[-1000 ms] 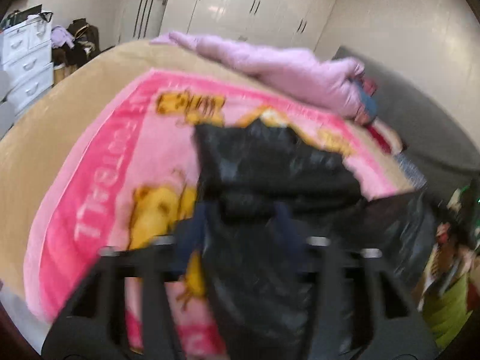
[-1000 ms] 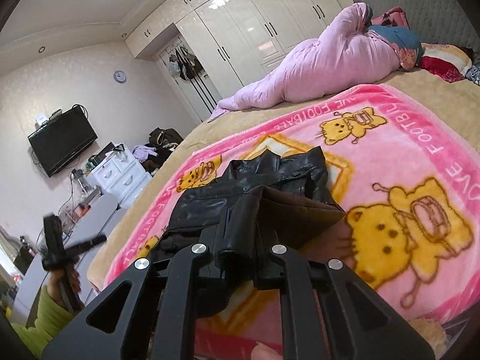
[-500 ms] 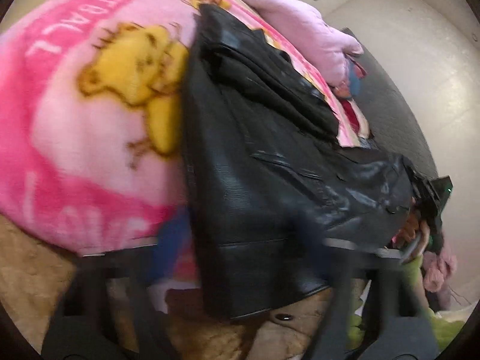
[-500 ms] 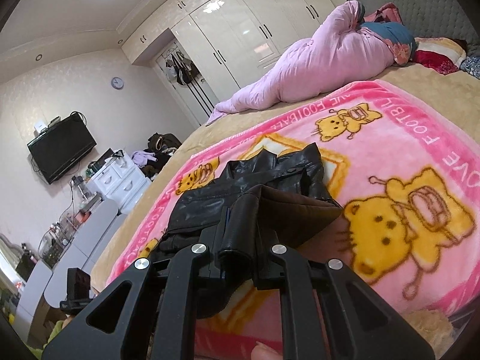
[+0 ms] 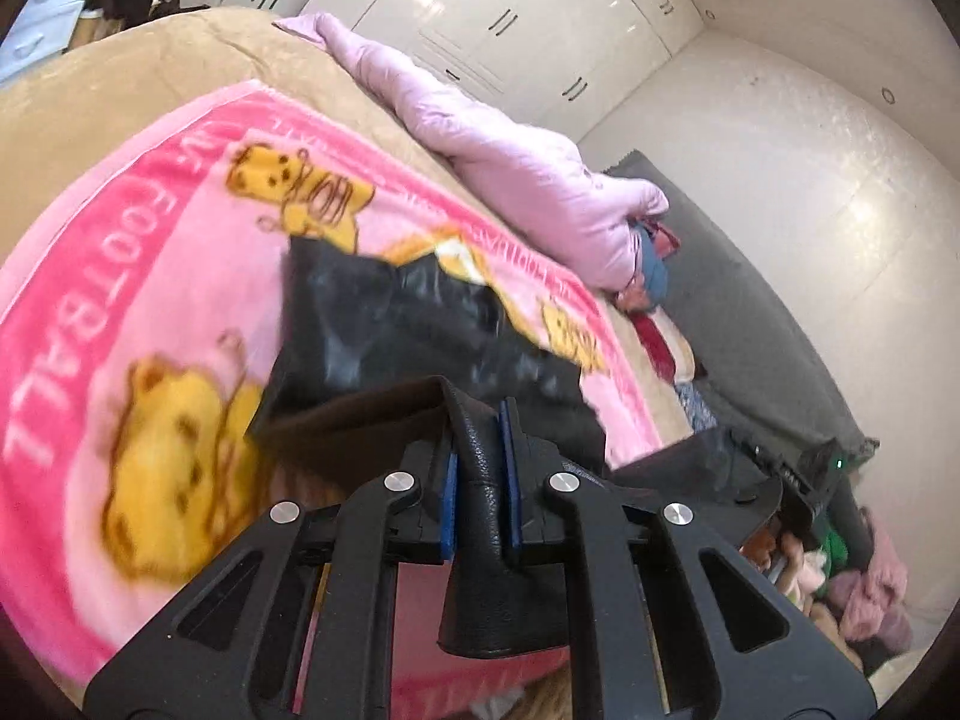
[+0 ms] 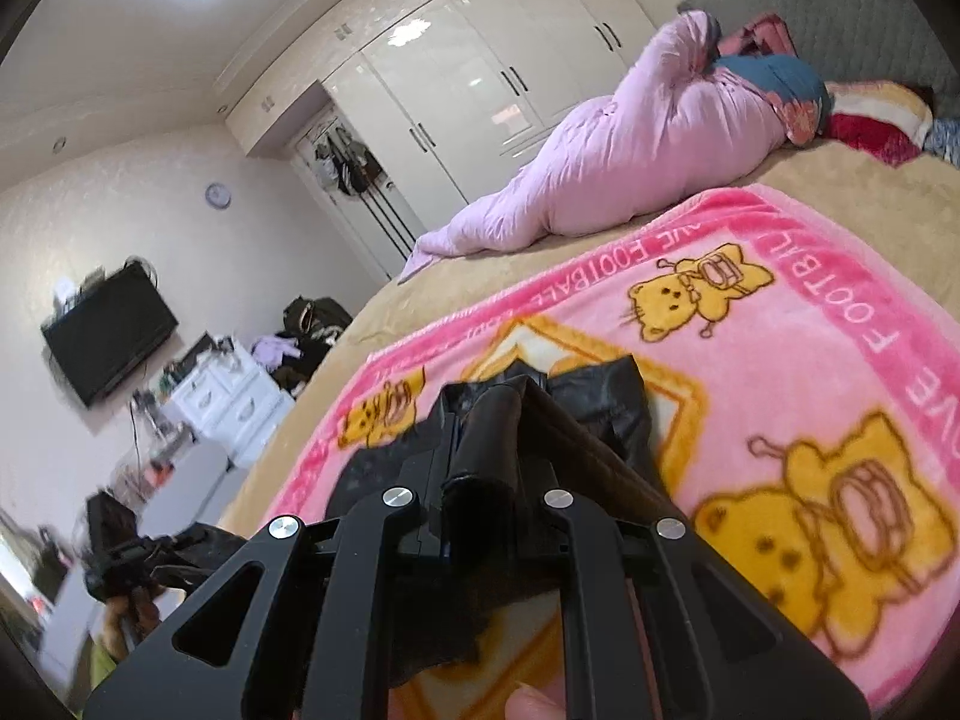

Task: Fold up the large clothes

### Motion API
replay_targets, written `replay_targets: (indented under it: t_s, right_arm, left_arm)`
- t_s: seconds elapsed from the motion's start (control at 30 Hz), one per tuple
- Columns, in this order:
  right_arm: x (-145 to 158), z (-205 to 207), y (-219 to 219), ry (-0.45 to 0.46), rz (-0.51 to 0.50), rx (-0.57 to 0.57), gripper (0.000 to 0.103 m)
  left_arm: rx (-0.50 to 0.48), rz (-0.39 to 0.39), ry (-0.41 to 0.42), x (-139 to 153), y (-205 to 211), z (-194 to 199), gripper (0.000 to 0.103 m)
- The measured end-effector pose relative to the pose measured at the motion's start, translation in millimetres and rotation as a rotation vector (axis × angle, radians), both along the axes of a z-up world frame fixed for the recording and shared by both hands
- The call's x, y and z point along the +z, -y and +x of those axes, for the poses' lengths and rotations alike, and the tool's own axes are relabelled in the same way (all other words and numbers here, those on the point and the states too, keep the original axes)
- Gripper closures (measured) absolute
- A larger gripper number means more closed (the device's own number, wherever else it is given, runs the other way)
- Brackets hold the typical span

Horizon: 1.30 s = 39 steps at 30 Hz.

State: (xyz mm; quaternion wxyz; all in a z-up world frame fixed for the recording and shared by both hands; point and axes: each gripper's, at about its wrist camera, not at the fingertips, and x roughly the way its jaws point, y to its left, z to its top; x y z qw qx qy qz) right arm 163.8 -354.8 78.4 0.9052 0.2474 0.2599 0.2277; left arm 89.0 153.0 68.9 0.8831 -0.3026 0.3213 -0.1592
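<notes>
Left gripper newly clamped on black jacket, right gripper likewise.

Open pink blanket lay bare to the right of the black jacket, wide room for a pass there. Beyond it, the lilac quilt heaped across the bed blocked the far side, pillows crowding the headboard corner.
</notes>
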Motion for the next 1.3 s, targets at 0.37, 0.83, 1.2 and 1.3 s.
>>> replay_targets:
  t_s: [0.37,0.83,1.2,1.3]
  right_arm:
    - [-14,113,-9,-0.15,0.05,-0.069,0.092]
    - [-86,178,-22,-0.273,0.018,-0.101,0.078]
    - [-71,165,-3,-0.187,-0.025,-0.166,0.041]
    - [-69,161,-8,-0.173,-0.148,-0.178,0.037]
  left_arm:
    - [0.058,-0.071,-0.057,-10,-21,110,0.097]
    - [0.118,-0.163,-0.158,-77,-50,157,0.086]
    - [0.177,-0.065,-0.024,-45,-50,133,0.066]
    - [0.183,0.01,-0.013,-41,-47,125,0.058]
